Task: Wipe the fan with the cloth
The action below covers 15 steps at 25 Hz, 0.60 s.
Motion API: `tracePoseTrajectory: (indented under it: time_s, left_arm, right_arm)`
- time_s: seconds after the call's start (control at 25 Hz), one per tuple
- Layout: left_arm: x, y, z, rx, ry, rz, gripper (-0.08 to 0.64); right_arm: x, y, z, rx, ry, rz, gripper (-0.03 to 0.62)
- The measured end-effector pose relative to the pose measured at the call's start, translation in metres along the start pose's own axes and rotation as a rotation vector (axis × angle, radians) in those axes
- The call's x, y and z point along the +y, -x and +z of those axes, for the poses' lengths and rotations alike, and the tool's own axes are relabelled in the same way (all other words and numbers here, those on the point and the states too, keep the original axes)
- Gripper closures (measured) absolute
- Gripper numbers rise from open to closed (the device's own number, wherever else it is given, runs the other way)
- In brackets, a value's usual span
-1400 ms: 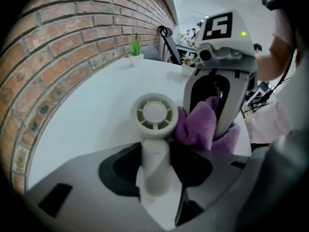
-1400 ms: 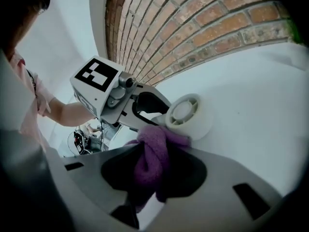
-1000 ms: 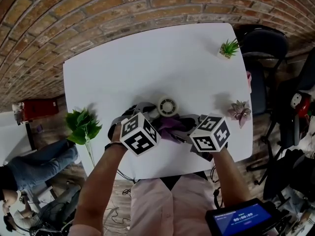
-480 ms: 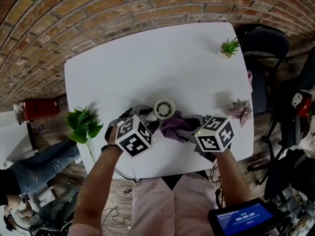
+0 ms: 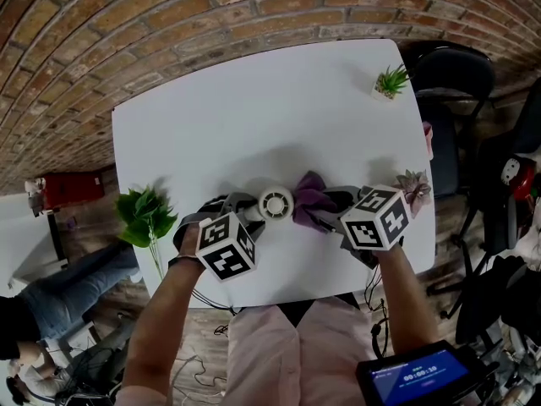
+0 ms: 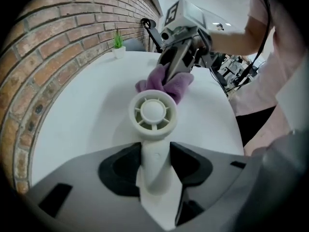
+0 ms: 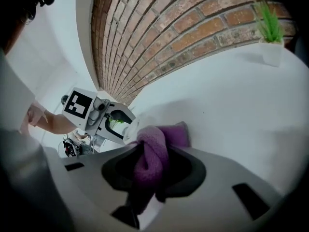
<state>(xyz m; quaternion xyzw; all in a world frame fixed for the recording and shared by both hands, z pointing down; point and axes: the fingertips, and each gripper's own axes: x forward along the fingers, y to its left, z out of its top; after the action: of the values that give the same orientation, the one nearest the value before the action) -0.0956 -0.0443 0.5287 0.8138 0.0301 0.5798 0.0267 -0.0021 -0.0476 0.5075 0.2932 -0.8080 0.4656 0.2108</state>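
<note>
Fan, white, at 6 o'clock on the table, handle clamped in the left gripper jaws. Purple cloth at its 3 o'clock, seemingly touching, pinched tight by the right gripper. Risk: a hard push from the cloth could twist the fan in its grip; bunched cloth may slip free. Left gripper view shows the grille face; head view hides both grips.

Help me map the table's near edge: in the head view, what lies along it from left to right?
Leafy plant → left gripper → fan → purple cloth → right gripper → pink succulent.
</note>
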Motion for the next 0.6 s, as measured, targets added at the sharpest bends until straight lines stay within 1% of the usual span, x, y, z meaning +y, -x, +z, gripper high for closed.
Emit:
tracePoseTrajectory:
  time_s: [0.12, 0.24, 0.32, 0.4, 0.48, 0.6]
  left_arm:
    - [-0.002, -0.001, 0.000, 0.023, -0.042, -0.011, 0.367]
    - [-0.006, -0.002, -0.001, 0.048, -0.100, -0.019, 0.367]
    - [-0.009, -0.003, -0.001, 0.064, -0.150, -0.021, 0.367]
    - [-0.012, -0.003, 0.002, 0.080, -0.234, -0.018, 0.368]
    - [-0.016, -0.004, 0.005, 0.099, -0.339, -0.021, 0.368]
    - [-0.020, -0.005, 0.008, 0.127, -0.469, -0.032, 0.368]
  right_arm:
    - [-0.001, 0.000, 0.002, -0.010, 0.001, -0.009, 0.477]
    - [-0.004, 0.001, 0.005, -0.026, -0.003, -0.021, 0.477]
    - [-0.009, 0.003, 0.010, -0.054, -0.017, -0.030, 0.477]
    - [-0.015, 0.008, 0.020, -0.102, -0.042, -0.036, 0.477]
    - [-0.017, 0.014, 0.032, -0.146, -0.052, -0.039, 0.476]
    - [-0.015, 0.017, 0.045, -0.144, 0.001, -0.048, 0.476]
